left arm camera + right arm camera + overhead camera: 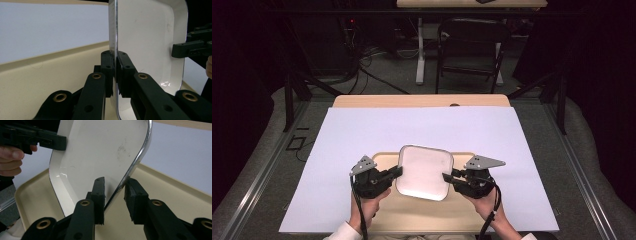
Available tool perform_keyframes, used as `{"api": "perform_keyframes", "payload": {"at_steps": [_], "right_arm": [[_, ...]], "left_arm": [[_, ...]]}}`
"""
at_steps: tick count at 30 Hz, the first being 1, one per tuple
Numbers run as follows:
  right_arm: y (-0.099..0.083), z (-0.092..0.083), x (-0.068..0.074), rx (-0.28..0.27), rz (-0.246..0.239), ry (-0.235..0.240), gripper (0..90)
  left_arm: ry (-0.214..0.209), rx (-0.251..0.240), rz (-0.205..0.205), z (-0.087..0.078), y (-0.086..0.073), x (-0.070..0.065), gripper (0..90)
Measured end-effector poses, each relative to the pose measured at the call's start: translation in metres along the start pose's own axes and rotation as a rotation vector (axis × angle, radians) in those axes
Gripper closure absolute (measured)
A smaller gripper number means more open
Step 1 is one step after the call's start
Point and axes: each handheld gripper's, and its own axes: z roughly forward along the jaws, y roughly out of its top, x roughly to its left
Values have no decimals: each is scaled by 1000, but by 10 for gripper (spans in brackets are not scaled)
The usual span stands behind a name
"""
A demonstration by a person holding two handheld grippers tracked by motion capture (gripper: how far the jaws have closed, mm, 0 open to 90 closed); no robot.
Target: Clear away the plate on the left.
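Sitting between the two grippers, the white square plate [424,171] hangs over the beige tray [384,159], tilted, its far edge higher than its near one in the high view. The left gripper [398,171] pinches the plate's left rim: in the left gripper view its fingers [125,72] press on the metal-edged rim from both sides. The right gripper [448,176] meets the plate's right rim; in the right gripper view the rim [130,170] runs between its fingers [98,195], one on the plate's white face, the other with a slim gap beside it, so I cannot tell whether they clamp. The tray rests on a pale sheet [362,130] covering the bench [362,100].
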Motion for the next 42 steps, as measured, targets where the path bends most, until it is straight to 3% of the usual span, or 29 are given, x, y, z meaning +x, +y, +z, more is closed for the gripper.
{"api": "perform_keyframes", "payload": {"at_steps": [14,24,33,42], "right_arm": [[-3,8,-1,83,22,38,712],[-6,14,-3,135,42,67,728],[-9,27,-7,205,57,64,744],[-11,38,-14,251,72,43,764]], "left_arm": [[-17,58,-48,-6,-11,2,833],[0,88,-64,-8,-20,1,830],[17,150,-102,-2,-28,5,828],[9,185,-149,6,-34,9,820]]}}
